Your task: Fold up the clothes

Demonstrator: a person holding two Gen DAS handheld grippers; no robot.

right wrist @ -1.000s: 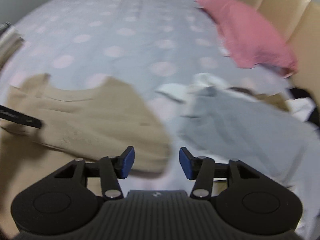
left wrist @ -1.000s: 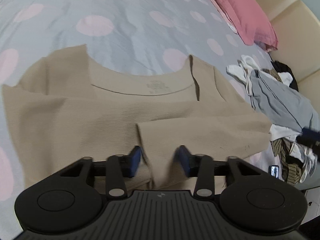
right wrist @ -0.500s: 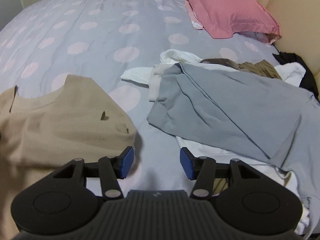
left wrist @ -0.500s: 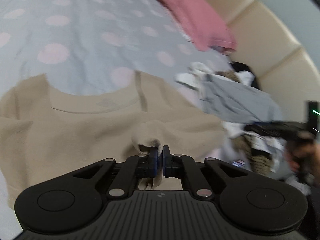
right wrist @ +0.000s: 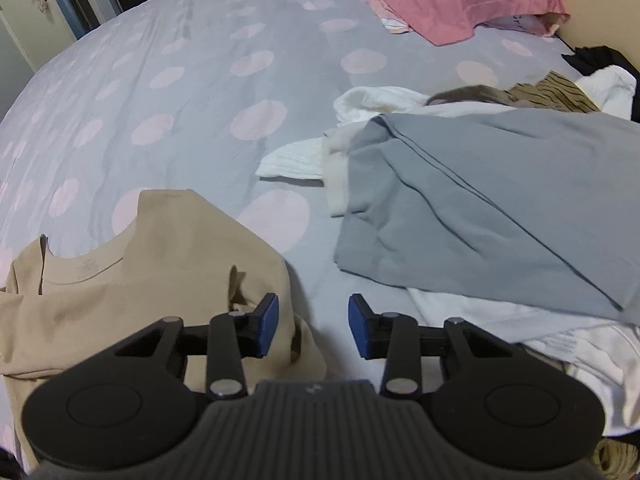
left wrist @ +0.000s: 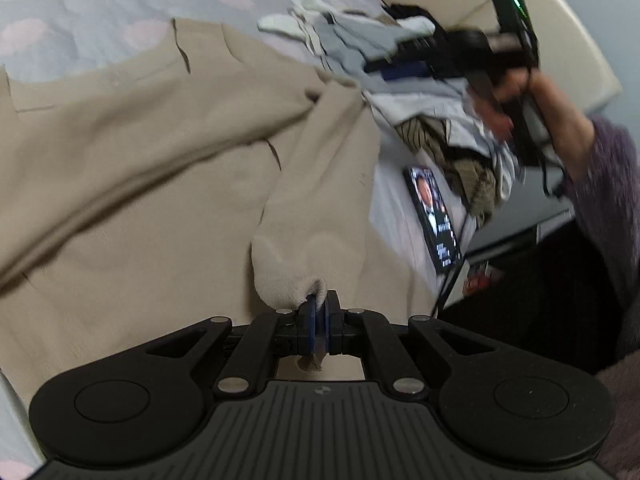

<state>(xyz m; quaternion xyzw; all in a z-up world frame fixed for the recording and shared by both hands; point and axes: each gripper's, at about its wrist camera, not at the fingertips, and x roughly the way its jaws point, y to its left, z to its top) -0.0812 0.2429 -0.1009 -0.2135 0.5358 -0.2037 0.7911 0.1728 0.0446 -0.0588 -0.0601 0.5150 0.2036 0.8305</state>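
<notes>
Cuff fabric of the beige ribbed knit top (left wrist: 160, 168), spread at the near edge of the dotted grey bedsheet (right wrist: 200, 80), is pinched in the closed left gripper (left wrist: 318, 314). Further right, the right gripper (right wrist: 313, 326), its jaws just narrowed yet parted and empty, is poised beside the top's shoulder edge.

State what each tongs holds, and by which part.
Left tongs pinch the beige top by its sleeve cuff; right tongs hold nothing.
</notes>
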